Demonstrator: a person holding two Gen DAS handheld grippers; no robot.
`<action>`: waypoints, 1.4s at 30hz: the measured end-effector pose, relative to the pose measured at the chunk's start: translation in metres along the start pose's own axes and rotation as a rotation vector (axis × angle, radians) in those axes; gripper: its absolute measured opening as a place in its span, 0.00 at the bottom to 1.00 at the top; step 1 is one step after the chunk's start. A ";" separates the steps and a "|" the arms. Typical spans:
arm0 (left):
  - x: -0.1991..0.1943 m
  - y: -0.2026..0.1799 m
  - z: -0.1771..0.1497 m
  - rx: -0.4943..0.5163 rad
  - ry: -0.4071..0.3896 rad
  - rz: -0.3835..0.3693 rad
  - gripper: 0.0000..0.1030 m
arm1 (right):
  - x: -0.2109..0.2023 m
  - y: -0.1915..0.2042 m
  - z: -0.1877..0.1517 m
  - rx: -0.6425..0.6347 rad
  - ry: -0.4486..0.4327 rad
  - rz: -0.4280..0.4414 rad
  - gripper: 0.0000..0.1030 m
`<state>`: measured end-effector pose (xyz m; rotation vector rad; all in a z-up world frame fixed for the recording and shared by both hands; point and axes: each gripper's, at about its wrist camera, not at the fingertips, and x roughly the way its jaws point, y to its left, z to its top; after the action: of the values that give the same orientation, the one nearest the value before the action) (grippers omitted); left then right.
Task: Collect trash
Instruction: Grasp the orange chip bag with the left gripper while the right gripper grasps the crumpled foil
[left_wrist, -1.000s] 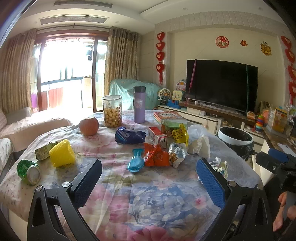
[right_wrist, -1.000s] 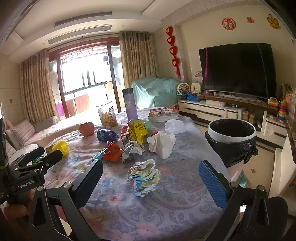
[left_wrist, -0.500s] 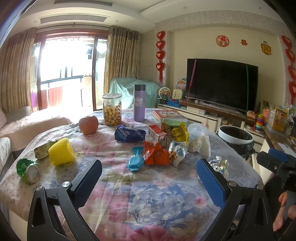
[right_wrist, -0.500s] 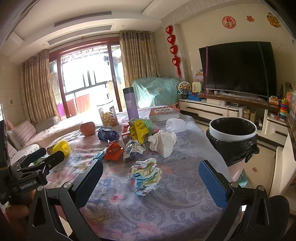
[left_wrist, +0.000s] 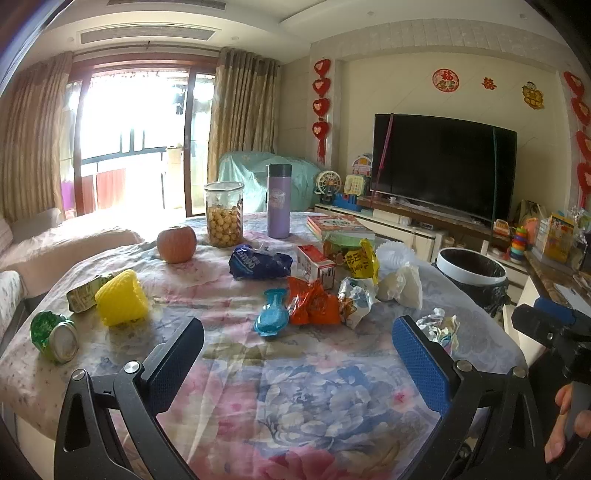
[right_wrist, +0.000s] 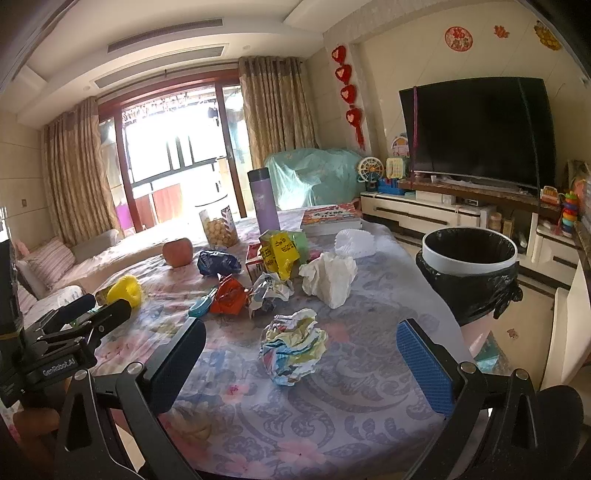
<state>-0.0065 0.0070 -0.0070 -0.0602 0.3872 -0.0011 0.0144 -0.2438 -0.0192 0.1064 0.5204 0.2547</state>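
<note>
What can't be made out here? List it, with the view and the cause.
- Bin inside: both views, its rim and the black liner hide the bottom.
- Green box: left wrist view, mostly hidden by the yellow wrapper.
- Crumpled paper: left wrist view, partly behind the blue finger.
- Can label: left wrist view, stretched at the fisheye edge.
- Person: both views, only fingers show at the frame edges.

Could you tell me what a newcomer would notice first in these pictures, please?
Probably the crumpled multicoloured paper ball on the floral tablecloth, directly ahead of the open right gripper. Behind it lies a cluster of wrappers, with the black-lined round bin beside the table's right edge.
</note>
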 end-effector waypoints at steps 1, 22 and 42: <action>0.001 0.000 0.000 -0.001 0.002 0.000 0.99 | 0.000 0.000 0.000 -0.001 0.002 0.001 1.00; 0.050 0.013 0.005 -0.011 0.118 0.003 0.99 | 0.031 -0.012 -0.008 0.054 0.117 0.055 1.00; 0.161 0.010 0.024 0.018 0.279 -0.051 0.83 | 0.095 -0.019 -0.024 0.111 0.300 0.140 0.74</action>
<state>0.1520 0.0162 -0.0459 -0.0524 0.6648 -0.0635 0.0862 -0.2356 -0.0885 0.2154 0.8274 0.3813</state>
